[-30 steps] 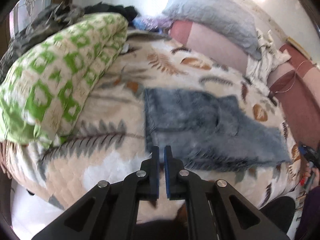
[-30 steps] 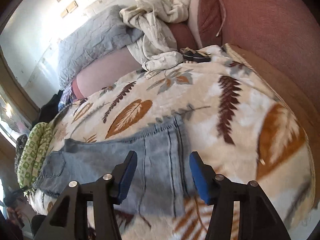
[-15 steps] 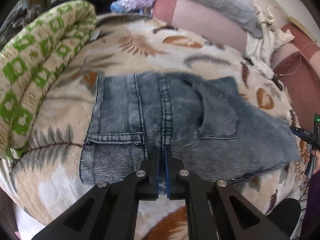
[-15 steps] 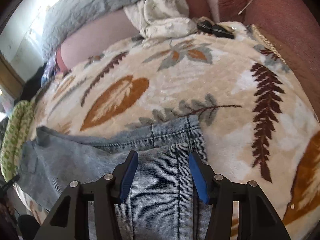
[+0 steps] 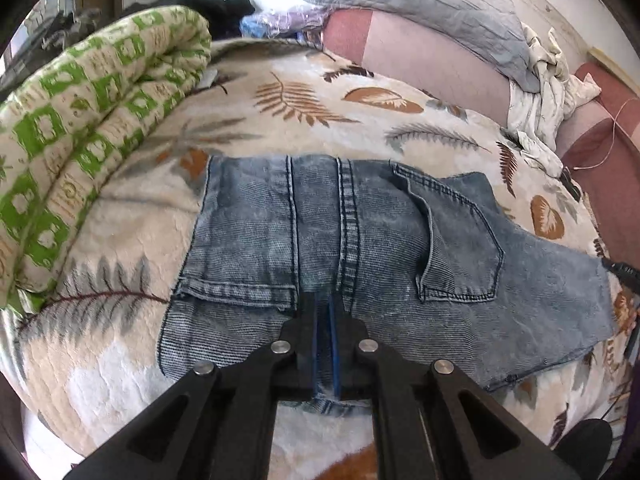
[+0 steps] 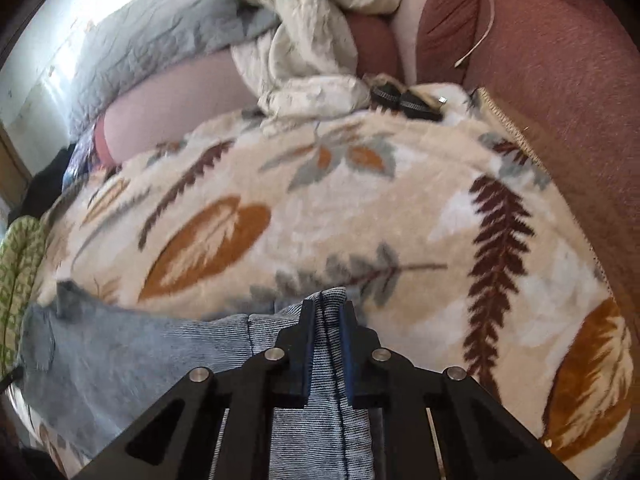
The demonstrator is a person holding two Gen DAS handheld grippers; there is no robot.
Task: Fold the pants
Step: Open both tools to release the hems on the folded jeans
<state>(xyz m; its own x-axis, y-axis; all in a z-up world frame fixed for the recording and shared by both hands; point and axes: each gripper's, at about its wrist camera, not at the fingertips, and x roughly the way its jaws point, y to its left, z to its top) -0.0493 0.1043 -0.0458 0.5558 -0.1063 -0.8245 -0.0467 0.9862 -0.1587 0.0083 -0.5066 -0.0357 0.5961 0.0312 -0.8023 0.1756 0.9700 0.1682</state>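
Faded blue denim pants [image 5: 360, 240] lie flat on a leaf-print blanket [image 5: 304, 100], seat side up with a back pocket showing. My left gripper [image 5: 323, 312] is shut, its jaws pinching the near edge of the pants at the centre seam. In the right wrist view the pants [image 6: 120, 360] stretch off to the left. My right gripper [image 6: 329, 316] is shut on the far corner of the denim, which bunches between the blue pads.
A rolled green-and-white quilt [image 5: 80, 152] lies at the left. A grey pillow [image 5: 424, 12], pink bolster [image 5: 432, 60] and crumpled white cloth [image 5: 544, 80] line the back. A maroon cushion [image 6: 560, 80] and small black objects [image 6: 404, 102] are at the right.
My right gripper has closed from open onto the pants' corner. My left gripper, shut throughout, has come down onto the pants and now pinches the near edge.
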